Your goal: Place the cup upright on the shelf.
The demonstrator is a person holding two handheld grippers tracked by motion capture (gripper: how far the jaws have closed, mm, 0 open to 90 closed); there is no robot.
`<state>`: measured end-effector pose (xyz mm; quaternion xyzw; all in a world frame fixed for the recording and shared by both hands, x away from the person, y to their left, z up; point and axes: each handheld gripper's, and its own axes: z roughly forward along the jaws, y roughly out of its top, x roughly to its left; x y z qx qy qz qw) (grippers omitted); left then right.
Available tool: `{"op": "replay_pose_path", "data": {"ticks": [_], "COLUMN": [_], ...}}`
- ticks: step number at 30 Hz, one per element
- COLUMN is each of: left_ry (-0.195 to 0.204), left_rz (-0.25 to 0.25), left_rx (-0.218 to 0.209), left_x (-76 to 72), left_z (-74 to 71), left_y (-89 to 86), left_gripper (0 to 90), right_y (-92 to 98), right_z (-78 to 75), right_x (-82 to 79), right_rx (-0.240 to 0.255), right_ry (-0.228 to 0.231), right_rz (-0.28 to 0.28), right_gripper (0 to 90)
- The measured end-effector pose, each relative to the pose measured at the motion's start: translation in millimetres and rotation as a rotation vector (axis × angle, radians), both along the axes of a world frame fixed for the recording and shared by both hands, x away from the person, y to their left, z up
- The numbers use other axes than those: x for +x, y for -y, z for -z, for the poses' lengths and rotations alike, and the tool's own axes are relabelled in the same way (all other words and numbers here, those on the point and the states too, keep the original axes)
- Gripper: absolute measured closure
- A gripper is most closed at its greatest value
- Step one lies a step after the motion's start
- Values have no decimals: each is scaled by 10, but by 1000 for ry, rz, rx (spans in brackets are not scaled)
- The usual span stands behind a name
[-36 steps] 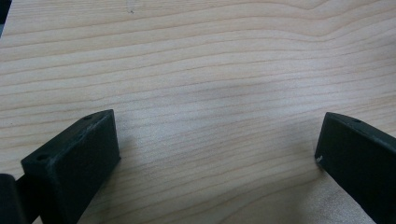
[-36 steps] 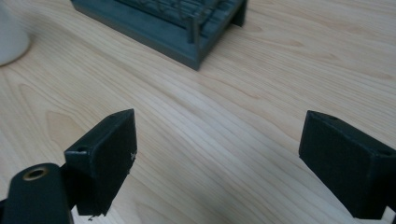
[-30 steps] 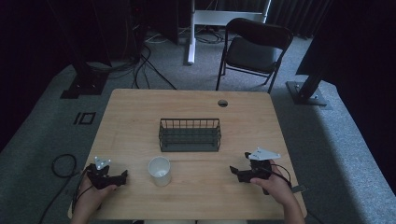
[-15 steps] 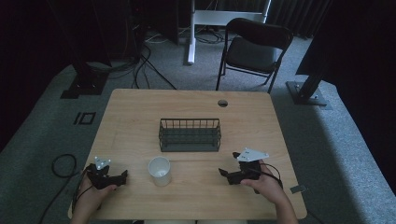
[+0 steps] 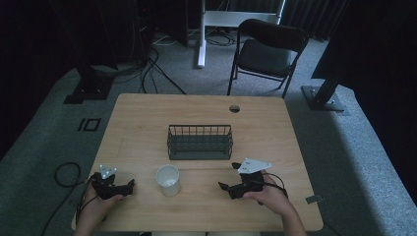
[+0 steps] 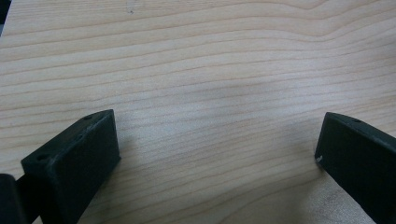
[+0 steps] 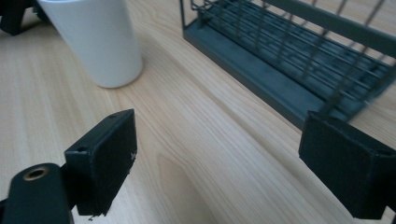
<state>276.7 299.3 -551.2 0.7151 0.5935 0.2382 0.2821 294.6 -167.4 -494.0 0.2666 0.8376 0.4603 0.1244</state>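
Nearby, white cup (image 5: 168,180) stands upright before wire basket (image 5: 199,142).

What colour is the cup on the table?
White; the cup shows best in the right gripper view.

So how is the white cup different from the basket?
The cup is white, round and solid-walled; the basket is dark, rectangular and made of open wire. The cup is small and narrow, the basket long and wide. The cup stands nearer the person, the basket farther back. Both sit upright on the table with open tops.
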Motion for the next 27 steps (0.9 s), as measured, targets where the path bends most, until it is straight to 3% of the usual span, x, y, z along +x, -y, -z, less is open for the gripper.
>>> {"op": "replay_pose_path", "data": {"ticks": [27], "left_ry": [-3], "left_rz": [11], "left_rx": [4], "left_x": [15], "left_z": [-2], "left_y": [12], "left_gripper": [0], "right_y": [-736], "right_z": [41], "right_x": [-37], "right_rx": [18], "right_ry": [25], "right_rz": [-166], "right_gripper": [113]}}
